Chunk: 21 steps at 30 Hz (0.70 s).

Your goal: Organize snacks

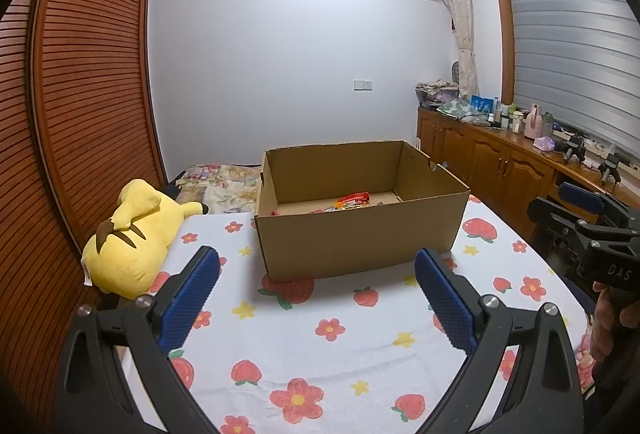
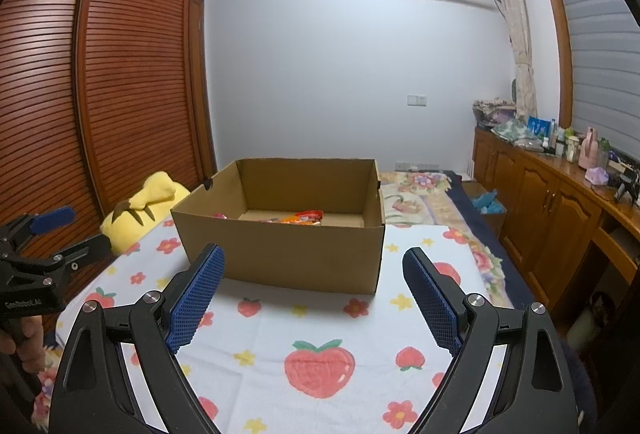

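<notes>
An open cardboard box (image 1: 360, 238) stands on a white cloth with strawberries and flowers (image 1: 320, 346). Several colourful snack packets (image 1: 352, 201) lie on the box floor; they also show in the right wrist view (image 2: 304, 218) inside the box (image 2: 288, 254). My left gripper (image 1: 316, 266) is open and empty, held above the cloth in front of the box. My right gripper (image 2: 314, 266) is open and empty, also in front of the box. The right gripper shows at the right edge of the left wrist view (image 1: 580, 209). The left gripper shows at the left edge of the right wrist view (image 2: 52, 226).
A yellow plush toy (image 1: 132, 242) lies left of the box beside a slatted wooden wardrobe (image 1: 80, 93). A wooden cabinet (image 2: 560, 209) with bottles and clutter runs along the right wall. A floral bedspread (image 2: 420, 193) lies behind the box.
</notes>
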Each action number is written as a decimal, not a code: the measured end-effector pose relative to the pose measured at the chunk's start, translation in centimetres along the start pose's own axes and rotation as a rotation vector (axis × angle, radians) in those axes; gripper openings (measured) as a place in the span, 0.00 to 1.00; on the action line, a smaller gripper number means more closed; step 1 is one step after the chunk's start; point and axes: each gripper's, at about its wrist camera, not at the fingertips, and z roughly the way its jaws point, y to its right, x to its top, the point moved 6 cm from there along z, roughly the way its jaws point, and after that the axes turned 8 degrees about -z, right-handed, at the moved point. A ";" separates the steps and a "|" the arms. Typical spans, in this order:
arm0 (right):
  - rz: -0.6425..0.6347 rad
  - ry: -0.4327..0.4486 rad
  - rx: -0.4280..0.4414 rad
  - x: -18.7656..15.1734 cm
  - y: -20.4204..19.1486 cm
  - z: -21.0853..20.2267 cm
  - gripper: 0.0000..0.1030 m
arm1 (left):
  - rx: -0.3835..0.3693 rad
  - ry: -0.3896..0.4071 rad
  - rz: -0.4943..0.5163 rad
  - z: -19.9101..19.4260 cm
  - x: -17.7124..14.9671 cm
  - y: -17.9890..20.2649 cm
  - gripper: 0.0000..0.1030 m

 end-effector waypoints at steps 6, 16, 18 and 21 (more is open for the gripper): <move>0.002 0.001 -0.002 -0.1 0.0 -0.2 0.90 | 0.002 0.001 0.001 -0.2 -0.1 -0.1 0.96; 0.004 0.006 0.001 0.0 -0.1 -0.4 0.90 | 0.004 0.006 -0.002 -0.5 0.1 -0.1 0.96; 0.004 0.006 0.001 0.0 -0.1 -0.4 0.90 | 0.007 0.007 -0.002 -0.5 0.1 -0.2 0.96; 0.006 0.008 0.002 0.1 -0.1 -0.4 0.90 | 0.006 0.007 -0.002 -0.5 0.1 -0.3 0.96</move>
